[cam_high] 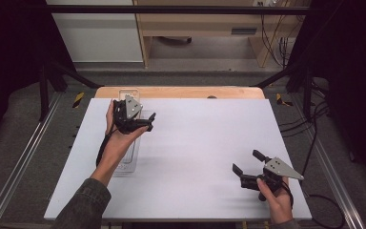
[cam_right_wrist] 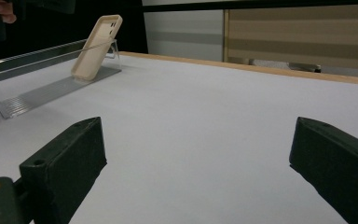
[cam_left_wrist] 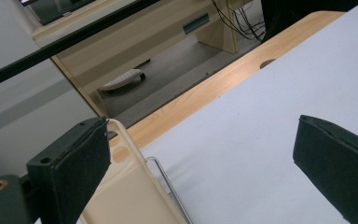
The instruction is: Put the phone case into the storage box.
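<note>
The beige rounded phone case leans tilted in a clear plastic rack at the desk's far-left; the left gripper, jaws apart, hides its base. The right gripper gapes empty.

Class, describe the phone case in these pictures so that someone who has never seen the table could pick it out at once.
Start at the white table and go to its far left corner, where a clear plastic rack lies beside the person's left tool. The phone case stands leaning at the rack's far end. It is beige, with a camera cutout near its top.
</note>
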### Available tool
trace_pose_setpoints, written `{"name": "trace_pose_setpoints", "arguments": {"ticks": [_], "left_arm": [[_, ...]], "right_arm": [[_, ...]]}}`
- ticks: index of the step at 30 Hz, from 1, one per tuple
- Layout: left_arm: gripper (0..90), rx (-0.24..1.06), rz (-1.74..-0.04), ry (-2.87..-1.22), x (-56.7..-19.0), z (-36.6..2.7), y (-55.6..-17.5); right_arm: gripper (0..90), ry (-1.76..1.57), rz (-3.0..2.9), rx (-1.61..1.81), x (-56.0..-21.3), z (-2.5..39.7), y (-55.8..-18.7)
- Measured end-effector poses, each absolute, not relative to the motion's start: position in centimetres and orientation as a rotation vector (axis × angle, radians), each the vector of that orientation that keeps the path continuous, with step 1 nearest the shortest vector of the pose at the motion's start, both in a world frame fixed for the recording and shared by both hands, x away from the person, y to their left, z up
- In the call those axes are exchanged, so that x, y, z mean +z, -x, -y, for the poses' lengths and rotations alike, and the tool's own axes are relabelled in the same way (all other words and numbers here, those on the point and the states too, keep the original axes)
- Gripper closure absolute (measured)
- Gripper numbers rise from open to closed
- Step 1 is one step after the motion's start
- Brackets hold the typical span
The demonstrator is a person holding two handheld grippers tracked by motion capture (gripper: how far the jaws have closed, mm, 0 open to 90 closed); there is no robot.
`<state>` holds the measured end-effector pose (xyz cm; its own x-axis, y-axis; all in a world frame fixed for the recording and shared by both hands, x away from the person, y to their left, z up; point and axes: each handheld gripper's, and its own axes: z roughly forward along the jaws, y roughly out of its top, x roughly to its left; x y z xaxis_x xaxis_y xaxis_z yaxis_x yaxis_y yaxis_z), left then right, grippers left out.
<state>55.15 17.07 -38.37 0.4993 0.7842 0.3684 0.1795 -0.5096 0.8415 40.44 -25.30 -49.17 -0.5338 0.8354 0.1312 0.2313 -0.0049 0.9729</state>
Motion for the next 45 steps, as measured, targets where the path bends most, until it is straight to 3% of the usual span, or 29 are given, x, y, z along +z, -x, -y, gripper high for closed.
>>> {"name": "trace_pose_setpoints", "arguments": {"ticks": [45], "left_arm": [[3.2,0.947,-0.678,-2.116,-39.2,-13.7,-48.3]], "right_arm": [[3.4,-1.096,-1.782,1.571,-49.1,25.1,-40.3]]}}
